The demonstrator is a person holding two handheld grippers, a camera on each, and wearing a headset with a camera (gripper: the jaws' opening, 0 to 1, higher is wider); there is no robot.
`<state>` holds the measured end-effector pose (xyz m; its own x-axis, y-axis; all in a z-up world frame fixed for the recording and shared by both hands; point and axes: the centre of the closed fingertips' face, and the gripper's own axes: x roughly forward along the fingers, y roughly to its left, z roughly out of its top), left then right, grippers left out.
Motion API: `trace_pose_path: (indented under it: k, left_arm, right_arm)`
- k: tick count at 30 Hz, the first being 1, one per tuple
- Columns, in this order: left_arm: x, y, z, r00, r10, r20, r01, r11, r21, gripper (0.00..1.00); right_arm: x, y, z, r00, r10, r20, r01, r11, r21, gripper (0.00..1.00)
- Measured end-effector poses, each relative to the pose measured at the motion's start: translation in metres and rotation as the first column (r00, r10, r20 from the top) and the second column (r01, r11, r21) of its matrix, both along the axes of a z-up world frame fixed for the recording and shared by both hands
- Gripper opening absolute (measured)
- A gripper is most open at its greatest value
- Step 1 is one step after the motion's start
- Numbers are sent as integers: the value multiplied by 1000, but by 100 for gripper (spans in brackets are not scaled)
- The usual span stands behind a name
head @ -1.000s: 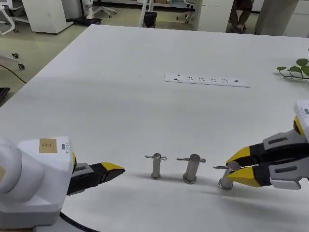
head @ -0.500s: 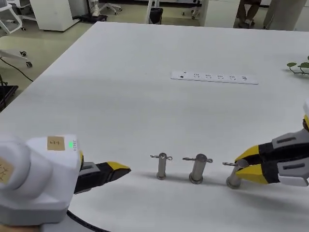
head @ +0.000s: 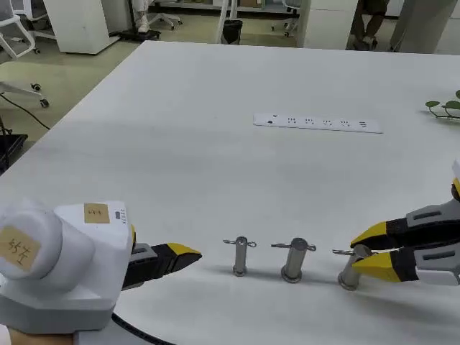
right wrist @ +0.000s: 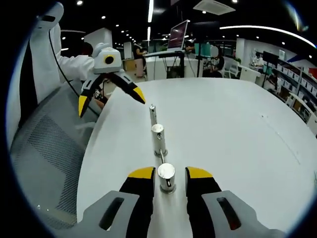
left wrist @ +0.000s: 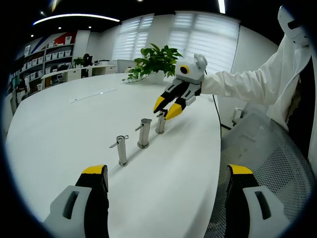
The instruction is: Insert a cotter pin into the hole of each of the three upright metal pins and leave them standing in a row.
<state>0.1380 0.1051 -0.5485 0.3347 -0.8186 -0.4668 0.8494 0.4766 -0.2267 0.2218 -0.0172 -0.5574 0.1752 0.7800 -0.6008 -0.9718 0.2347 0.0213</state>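
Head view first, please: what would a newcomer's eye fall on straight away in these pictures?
Three metal pins stand in a row near the front of the white table, each with a wire cotter pin through its top. The right gripper holds its yellow jaws either side of the rightmost pin, small gaps showing, while the left gripper hangs open left of the row.

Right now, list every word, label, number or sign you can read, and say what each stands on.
Nothing can be read outright.
Tan sticker on top of the left gripper: handwritten marks, too small to read.
Second tan sticker on its rounded end: handwriting, blurred.
Small label on its housing edge: print too small.
Power strip: marks by the sockets, too small.
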Motion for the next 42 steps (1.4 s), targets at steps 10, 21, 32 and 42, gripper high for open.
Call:
trace_pose_path:
  k: [10,21,32,42]
  left_arm:
    - [17,0,12,998,45,40,-44,998,-36,99]
    - [19,1,17,997,76,19,-75,996,-57,99]
    - [19,10,20,990,123,65,-119,991,-61,98]
    - [11,18,12,992,122,26,-121,992,-20,99]
  right_arm:
    - [-9,-2,27,996,-65,58,61,996,61,44]
    - [-34,2,41,985,-170,1,167,970,178,54]
    - [-48,2,46,971,-236,-25,237,954,184,65]
    - [-64,-9,39,951,-305,-45,308,943,128,83]
